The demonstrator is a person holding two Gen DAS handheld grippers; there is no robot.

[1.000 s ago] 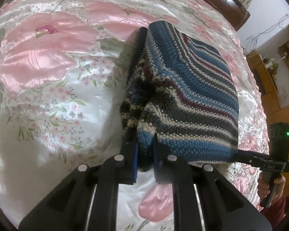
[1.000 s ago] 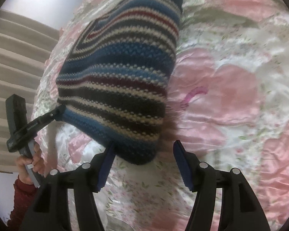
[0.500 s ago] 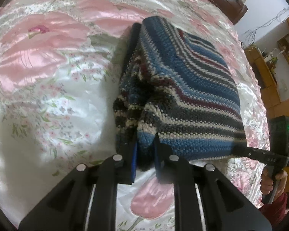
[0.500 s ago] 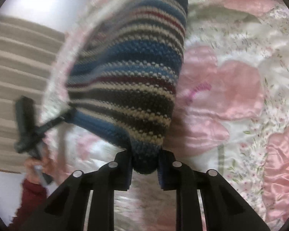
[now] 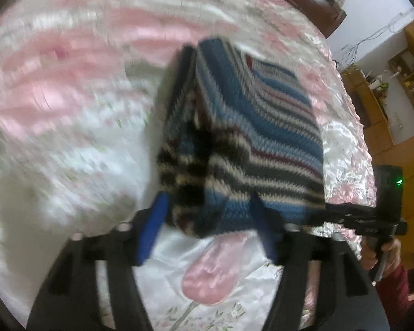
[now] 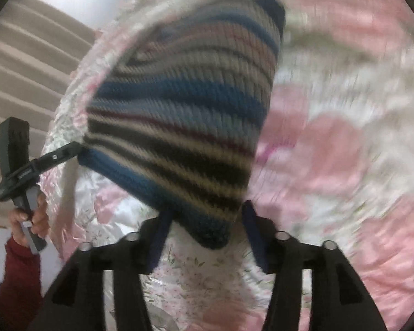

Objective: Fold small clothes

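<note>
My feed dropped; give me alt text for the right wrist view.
A striped knit garment lies folded on a pink floral bedspread, its near corner between the open right hand-held gripper. The left hand-held gripper touches its far corner.

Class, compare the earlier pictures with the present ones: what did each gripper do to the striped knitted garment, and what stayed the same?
Both grippers, the left gripper and the right gripper, opened and let go of the folded blue-striped knitted garment. It still lies folded on the pink floral satin bedspread.
</note>
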